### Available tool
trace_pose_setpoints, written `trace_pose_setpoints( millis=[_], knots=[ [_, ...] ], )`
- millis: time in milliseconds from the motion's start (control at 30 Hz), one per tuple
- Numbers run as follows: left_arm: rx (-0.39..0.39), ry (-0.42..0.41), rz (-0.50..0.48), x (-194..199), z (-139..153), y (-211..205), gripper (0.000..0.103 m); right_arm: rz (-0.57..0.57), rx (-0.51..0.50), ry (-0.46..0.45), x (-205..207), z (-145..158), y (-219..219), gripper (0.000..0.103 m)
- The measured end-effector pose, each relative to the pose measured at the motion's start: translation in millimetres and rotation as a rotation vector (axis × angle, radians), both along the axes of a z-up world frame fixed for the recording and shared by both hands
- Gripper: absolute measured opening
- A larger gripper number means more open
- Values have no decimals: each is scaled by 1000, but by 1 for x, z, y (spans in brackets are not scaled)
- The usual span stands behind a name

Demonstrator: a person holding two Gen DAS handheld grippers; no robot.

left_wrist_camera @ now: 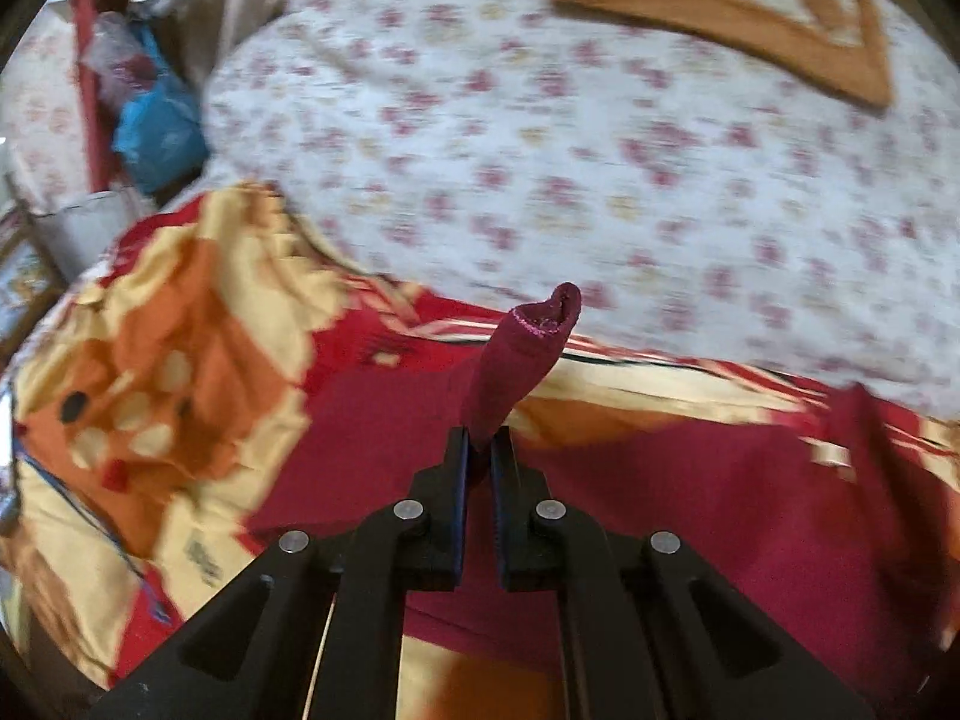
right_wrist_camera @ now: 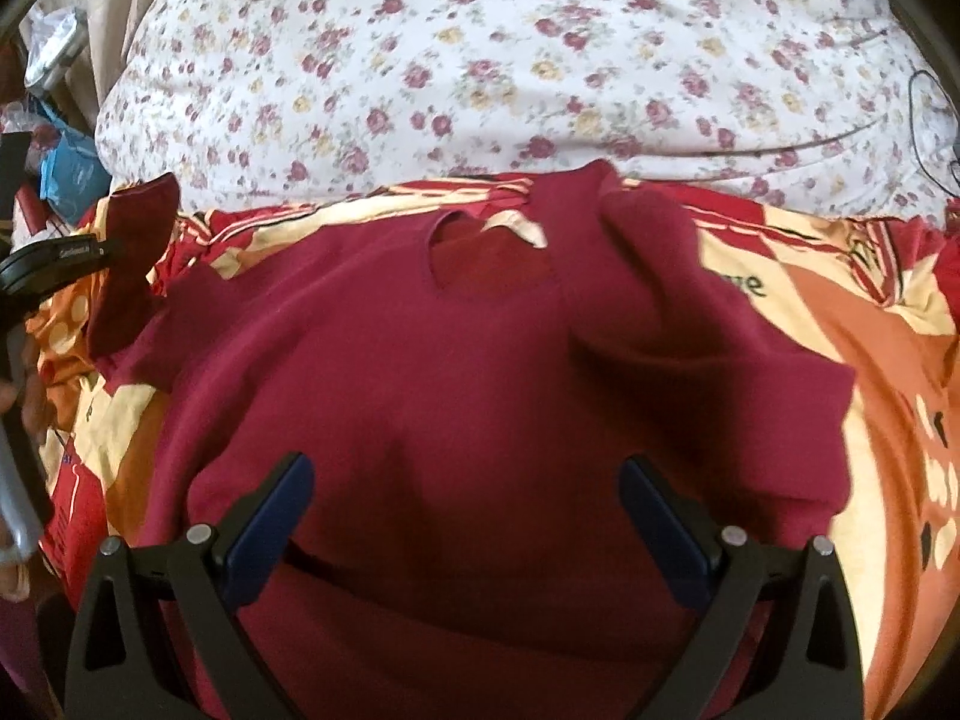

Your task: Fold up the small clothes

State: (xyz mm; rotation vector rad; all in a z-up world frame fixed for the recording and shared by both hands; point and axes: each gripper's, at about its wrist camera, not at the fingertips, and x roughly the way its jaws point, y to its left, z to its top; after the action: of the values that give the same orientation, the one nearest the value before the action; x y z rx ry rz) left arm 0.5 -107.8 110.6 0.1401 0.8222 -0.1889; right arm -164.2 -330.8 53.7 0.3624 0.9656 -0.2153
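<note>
Maroon short-sleeved T-shirt [right_wrist_camera: 432, 372] of soft knit cloth lies spread on a bed, front up, its neck hole toward a white pillow printed with small pink and yellow flowers [right_wrist_camera: 510, 66]. Under it is a red, cream and orange patterned bedspread [right_wrist_camera: 840, 312]. The shirt's right-hand side, as the right wrist view shows it, is folded in over the body, its edge running down from the collar. A pale label shows at the neck opening.

The left claw [left_wrist_camera: 479, 441] is closed on the shirt's other sleeve [left_wrist_camera: 516, 360]; the sleeve stands up from between the black jaws as a rolled tube with its hemmed opening at the top, lifted clear of the bedspread. In the right wrist view that same sleeve hangs at the far left edge, beside the dark body of the left tool.

The right claw [right_wrist_camera: 468, 480] is wide open above the lower middle of the shirt, blue pads facing each other with nothing between them.

An orange and cream patchwork cushion [left_wrist_camera: 732, 6] rests on the pillow, and blue plastic bags [left_wrist_camera: 159, 132] sit beside the bed.
</note>
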Motion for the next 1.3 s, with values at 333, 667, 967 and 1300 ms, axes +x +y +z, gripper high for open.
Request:
trace_pose_setpoints(
  millis=[333, 667, 967, 1300],
  knots=[
    [-159, 76, -258, -64, 16, -102, 0, -95, 72, -25, -32, -7, -47, 103],
    [-175, 323, -542, -101, -38, -152, 0, -78, 151, -32, -42, -16, -60, 102],
    [-194, 139, -497, -107, 18, -71, 11, -63, 124, -11, -19, -12, -58, 103],
    [-122, 56, -126, -50, -4, 8, 19, -368, -38, -114, -4, -10, -143, 85]
  ],
)
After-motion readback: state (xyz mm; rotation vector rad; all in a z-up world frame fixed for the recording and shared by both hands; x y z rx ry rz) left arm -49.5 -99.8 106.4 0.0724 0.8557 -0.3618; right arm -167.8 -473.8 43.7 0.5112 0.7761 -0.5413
